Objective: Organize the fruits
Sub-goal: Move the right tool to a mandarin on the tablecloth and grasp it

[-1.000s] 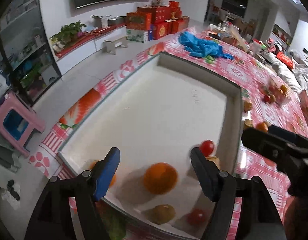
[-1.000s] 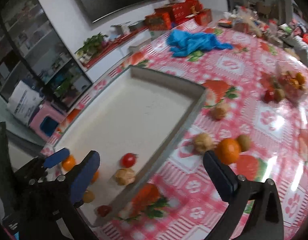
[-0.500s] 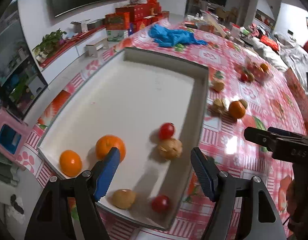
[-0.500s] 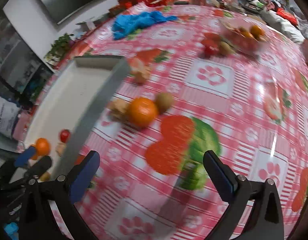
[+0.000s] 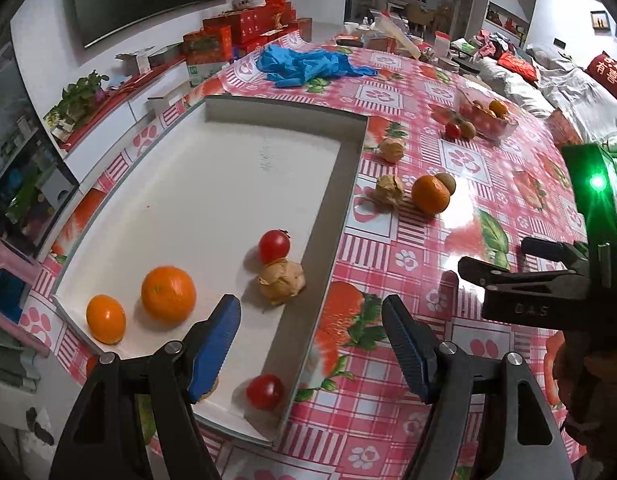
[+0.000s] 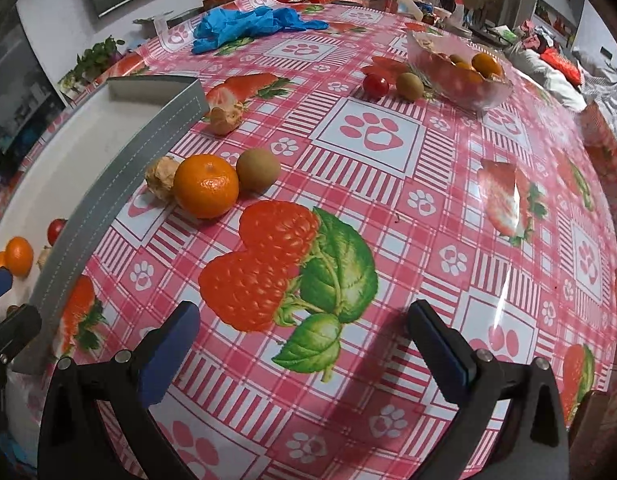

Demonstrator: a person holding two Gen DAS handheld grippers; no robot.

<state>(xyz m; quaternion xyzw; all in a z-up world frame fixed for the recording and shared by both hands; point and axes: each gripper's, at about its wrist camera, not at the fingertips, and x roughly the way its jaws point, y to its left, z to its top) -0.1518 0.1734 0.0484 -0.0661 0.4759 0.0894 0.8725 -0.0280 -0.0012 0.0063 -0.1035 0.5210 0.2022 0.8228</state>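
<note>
Nothing is being held by the left gripper (image 5: 311,342), jaws wide, over the flat white tray's grey stitched wall (image 5: 328,216). The right gripper (image 6: 304,344) is likewise being kept wide above the glossy checked tablecloth (image 6: 388,184). Farther off, a dimpled round mandarin (image 6: 206,185) is being touched by a smooth brown kiwi (image 6: 257,169) and a papery husked fruit (image 6: 161,176).

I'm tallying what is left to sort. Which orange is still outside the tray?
The orange on the tablecloth, wedged between a papery husked fruit and a kiwi. The other two oranges already lie inside the white tray.
</note>
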